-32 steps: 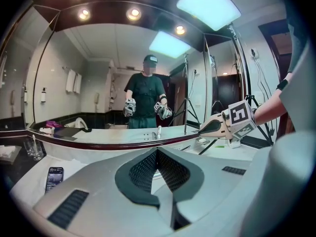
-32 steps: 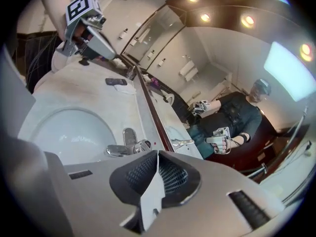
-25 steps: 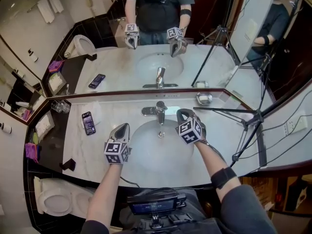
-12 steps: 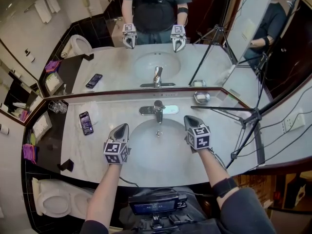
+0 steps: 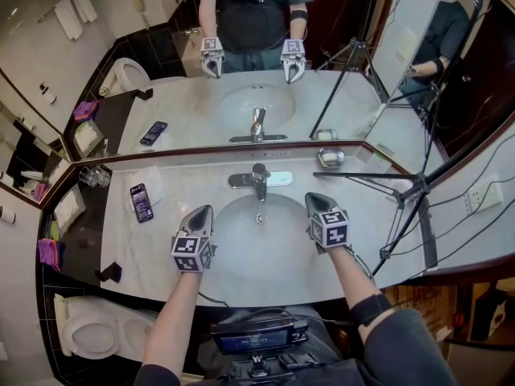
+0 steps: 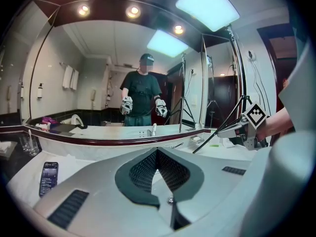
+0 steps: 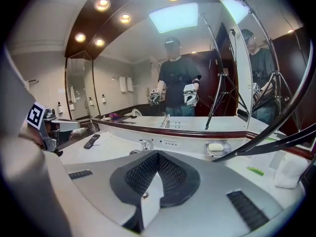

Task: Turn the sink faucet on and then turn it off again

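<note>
At two o'clock from the sink basin (image 5: 241,252), a soap dish (image 5: 322,159) holds a soap bar (image 7: 216,146); left gripper (image 5: 204,209) and right gripper (image 5: 313,199) flank the basin, both clenched empty.

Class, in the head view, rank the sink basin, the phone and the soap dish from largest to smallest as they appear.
1. sink basin
2. phone
3. soap dish, only slightly smaller-looking; it sits farther from the camera, so that gap is unsure.
</note>
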